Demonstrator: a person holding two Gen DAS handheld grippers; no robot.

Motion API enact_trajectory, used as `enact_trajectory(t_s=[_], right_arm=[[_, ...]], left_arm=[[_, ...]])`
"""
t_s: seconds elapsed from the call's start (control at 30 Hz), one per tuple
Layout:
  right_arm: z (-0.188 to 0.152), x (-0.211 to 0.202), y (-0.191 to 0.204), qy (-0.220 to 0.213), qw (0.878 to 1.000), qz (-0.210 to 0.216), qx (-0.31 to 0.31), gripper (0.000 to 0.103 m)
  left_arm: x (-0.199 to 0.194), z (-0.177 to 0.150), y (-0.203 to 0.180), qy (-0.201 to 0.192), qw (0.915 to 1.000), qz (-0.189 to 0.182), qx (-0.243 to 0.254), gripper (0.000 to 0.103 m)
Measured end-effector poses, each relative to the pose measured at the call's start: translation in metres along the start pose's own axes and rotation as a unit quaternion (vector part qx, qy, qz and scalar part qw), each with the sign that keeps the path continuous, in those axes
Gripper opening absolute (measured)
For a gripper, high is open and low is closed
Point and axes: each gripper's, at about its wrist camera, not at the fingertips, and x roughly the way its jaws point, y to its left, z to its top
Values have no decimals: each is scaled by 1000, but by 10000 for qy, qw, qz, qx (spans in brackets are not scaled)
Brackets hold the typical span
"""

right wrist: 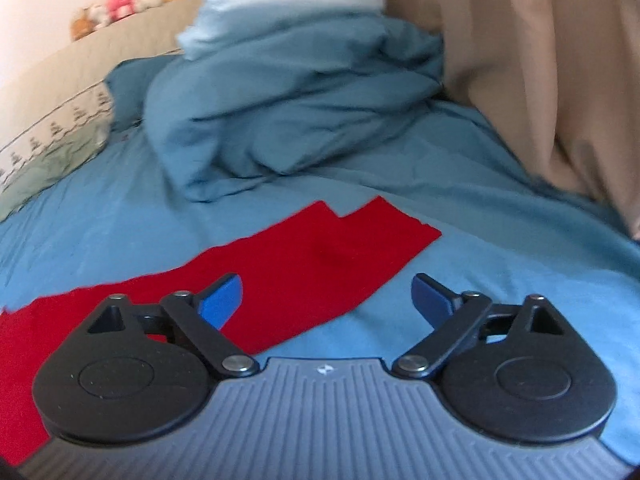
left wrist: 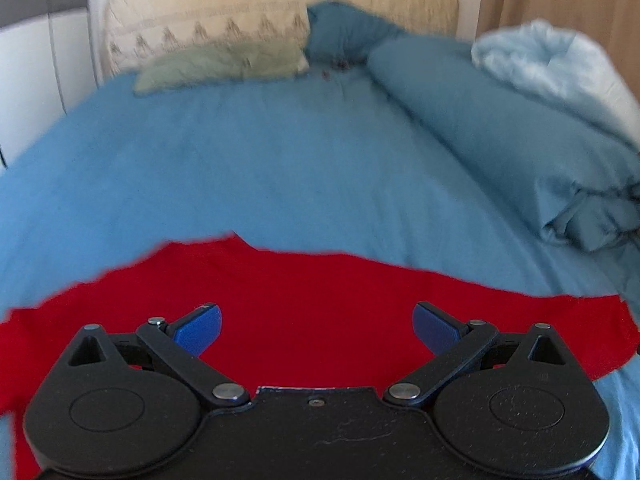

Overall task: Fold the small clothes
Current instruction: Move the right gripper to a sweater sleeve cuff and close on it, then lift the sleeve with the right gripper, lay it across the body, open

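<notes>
- Bed (left wrist: 280, 168) first: we work on the flat blue sheet, well clear of the heaped duvet (right wrist: 288, 108).
- Red garment (right wrist: 320, 252) lies spread flat; we pinch its edges, not the sheet.
- Left gripper (left wrist: 316, 330) and right gripper (right wrist: 326, 300) both gape, empty.

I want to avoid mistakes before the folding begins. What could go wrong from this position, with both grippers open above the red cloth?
1. The red garment lies flat on the blue sheet, so the left gripper might pinch sheet together with cloth.
2. The right gripper straddles the garment's edge; closing here may catch only a thin margin, which could slip.
3. The bunched duvet lies close, leaving little room on that side.
</notes>
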Motion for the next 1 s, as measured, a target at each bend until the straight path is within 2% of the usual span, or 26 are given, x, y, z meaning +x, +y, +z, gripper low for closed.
enact_trajectory(t_s=[0.1,0.23,0.37,0.47,0.53,0.67,0.7,0.83,0.9,1.0], right_arm=[[0,33,-12,148,9996,-140,188,96],[-2,61,-27,430,9968,-370,564,79],[-1,72,-32,346,9954,-372,809,76],[4,83,-33,363,9941,-448,921,68],[7,87,-32,397,9936,-554,904,47],[16,89,-28,492,9922,-647,947,25],[19,87,-25,499,9921,-675,933,23],[40,66,-1,323,9933,-526,973,23],[55,52,22,173,9950,-259,951,23],[78,29,78,-125,9966,328,743,23]], left_arm=[[40,3,-14,406,9992,17,-39,103],[79,3,-33,781,9967,179,90,103],[107,-1,-42,1024,9944,260,61,103],[128,-3,-46,1284,9911,327,124,103],[140,-8,-46,1444,9886,364,199,103],[141,-11,-44,1423,9889,348,236,103],[141,-11,-44,1445,9886,318,265,103],[134,-5,-32,1509,9880,163,300,103],[122,0,-18,1425,9894,165,218,103],[96,13,17,1168,9929,207,17,103]])
